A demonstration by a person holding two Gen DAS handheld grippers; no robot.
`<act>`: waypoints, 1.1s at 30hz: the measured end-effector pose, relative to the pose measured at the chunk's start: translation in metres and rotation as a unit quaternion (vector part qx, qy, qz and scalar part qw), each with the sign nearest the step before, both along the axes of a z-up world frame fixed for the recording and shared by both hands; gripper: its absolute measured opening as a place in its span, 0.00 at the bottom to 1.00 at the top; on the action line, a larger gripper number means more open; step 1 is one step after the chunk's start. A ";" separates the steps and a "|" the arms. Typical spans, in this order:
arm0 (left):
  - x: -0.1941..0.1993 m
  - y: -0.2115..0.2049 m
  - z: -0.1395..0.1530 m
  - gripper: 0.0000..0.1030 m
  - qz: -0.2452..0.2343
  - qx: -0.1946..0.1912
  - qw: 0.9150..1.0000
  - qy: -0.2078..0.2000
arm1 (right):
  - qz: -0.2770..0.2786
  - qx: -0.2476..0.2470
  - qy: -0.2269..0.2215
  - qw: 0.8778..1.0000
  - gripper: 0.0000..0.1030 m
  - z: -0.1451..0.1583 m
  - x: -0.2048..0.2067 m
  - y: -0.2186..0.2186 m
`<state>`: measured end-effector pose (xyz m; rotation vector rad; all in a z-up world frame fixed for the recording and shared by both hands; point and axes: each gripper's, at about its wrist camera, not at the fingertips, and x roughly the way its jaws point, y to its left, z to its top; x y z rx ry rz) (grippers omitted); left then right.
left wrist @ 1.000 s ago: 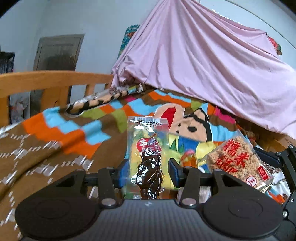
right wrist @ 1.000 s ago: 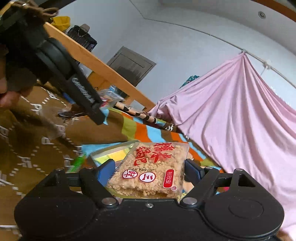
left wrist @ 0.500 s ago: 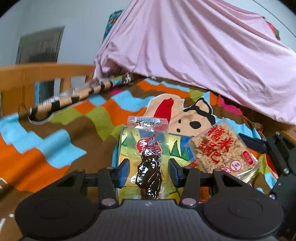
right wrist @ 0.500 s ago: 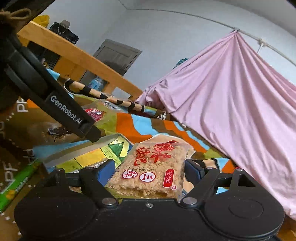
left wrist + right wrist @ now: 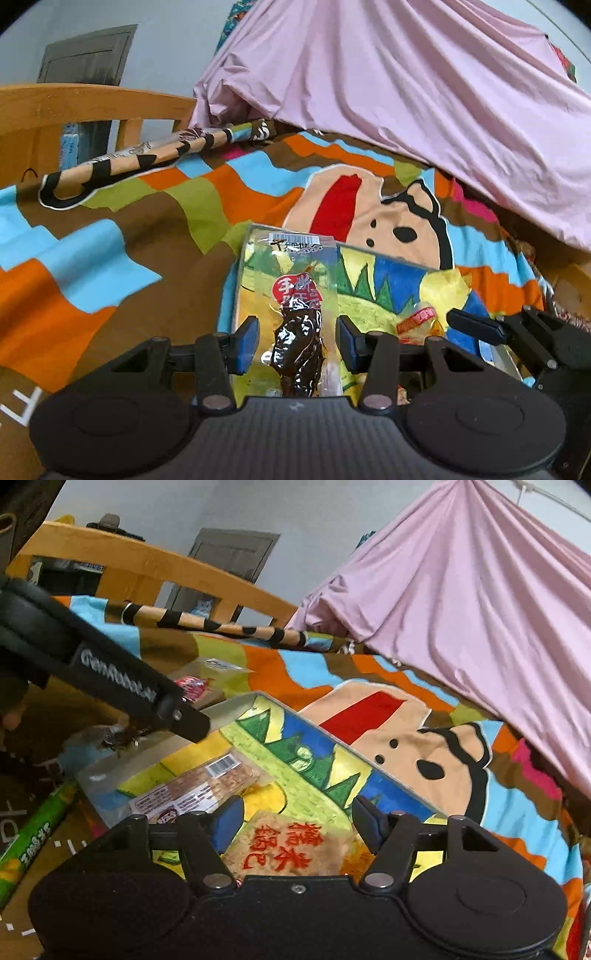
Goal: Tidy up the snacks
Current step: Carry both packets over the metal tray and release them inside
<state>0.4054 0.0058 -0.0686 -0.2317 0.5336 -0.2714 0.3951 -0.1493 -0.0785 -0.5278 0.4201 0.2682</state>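
Observation:
My left gripper point(image 5: 295, 338) is shut on a clear packet of dark dried meat point(image 5: 295, 317), held upright over the near end of a shallow box point(image 5: 388, 254) with a cartoon picture on its floor. My right gripper point(image 5: 295, 823) has a rice cracker packet point(image 5: 288, 845) with red characters between its pads, low inside the box. Its jaws are closing on the packet. A flat packet with a barcode point(image 5: 199, 786) lies on the box floor. One finger point(image 5: 147, 698) of the left gripper crosses the right wrist view at the left.
The box point(image 5: 325, 734) rests on a colourful patchwork blanket point(image 5: 110, 258). A pink sheet point(image 5: 406, 92) hangs behind it. A wooden rail point(image 5: 92, 99) and a striped roll point(image 5: 147, 158) run along the back left. A green packet point(image 5: 29, 842) lies left of the box.
Both grippers have come forward and down over the box. The rice cracker packet now sits lower and flatter between narrower right jaws. The left grip is unchanged.

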 end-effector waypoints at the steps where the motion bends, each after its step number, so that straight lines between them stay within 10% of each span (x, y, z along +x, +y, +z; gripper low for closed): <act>1: 0.000 -0.001 -0.002 0.48 -0.001 0.001 1.000 0.003 | 0.001 -0.006 -0.002 1.000 0.66 -0.002 -0.001 0.001; 16: -0.004 0.002 0.001 0.69 0.000 -0.009 1.000 0.028 | -0.017 -0.006 -0.022 1.000 0.93 0.019 -0.026 -0.012; 33: -0.135 0.011 0.081 0.99 0.065 0.021 0.992 -0.109 | -0.035 0.109 -0.103 0.988 0.99 0.107 -0.127 -0.058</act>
